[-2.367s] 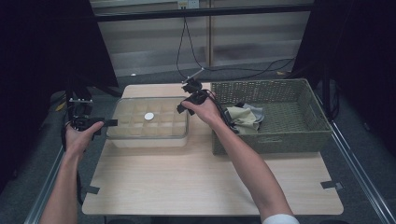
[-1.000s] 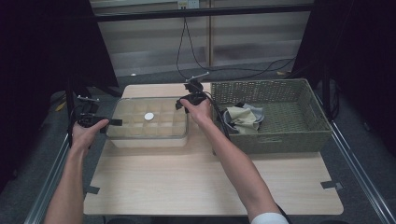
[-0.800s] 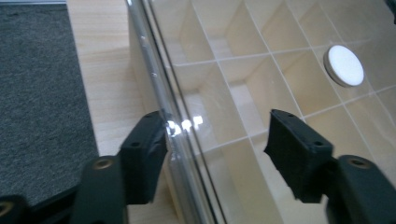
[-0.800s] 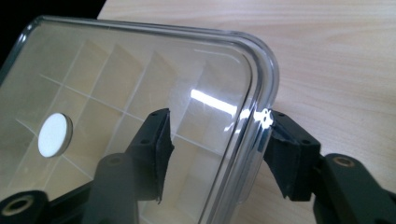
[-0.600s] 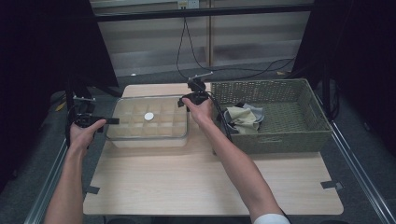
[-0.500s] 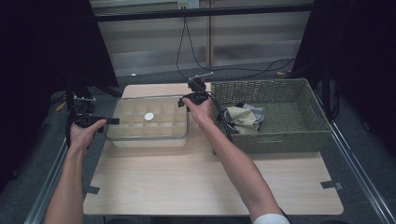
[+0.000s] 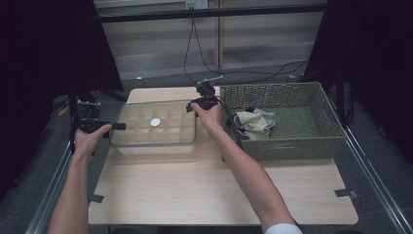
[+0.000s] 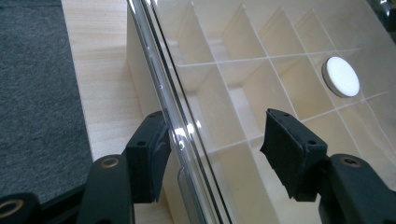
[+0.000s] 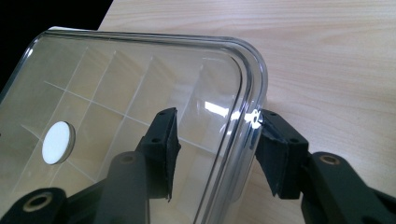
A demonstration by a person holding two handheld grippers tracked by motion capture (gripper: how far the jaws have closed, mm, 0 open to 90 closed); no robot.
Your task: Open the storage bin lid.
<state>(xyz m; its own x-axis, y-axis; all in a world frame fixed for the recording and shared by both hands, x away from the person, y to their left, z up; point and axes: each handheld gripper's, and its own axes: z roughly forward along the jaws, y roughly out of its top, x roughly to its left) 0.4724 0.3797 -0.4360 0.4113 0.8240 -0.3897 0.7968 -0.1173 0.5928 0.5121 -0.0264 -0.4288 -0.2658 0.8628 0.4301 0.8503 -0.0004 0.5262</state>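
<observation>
A clear lid (image 7: 155, 123) with a white round knob (image 7: 155, 122) covers a pale divided box (image 7: 153, 146) on the wooden table (image 7: 214, 190). The left gripper (image 8: 212, 156) straddles the lid's left rim, its jaws just closing, one pad touching outside, the other apart. The right gripper (image 9: 215, 147) likewise brackets the lid's rounded right corner, not pinching. The high view adds a wicker basket (image 7: 292, 146) holding cloths (image 7: 255, 122) beyond the right gripper.

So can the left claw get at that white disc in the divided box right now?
Probably not. The disc seems to sit under the clear lid that covers the divided box, and the left claw straddles the lid's edge. The lid would likely have to come off first.
</observation>
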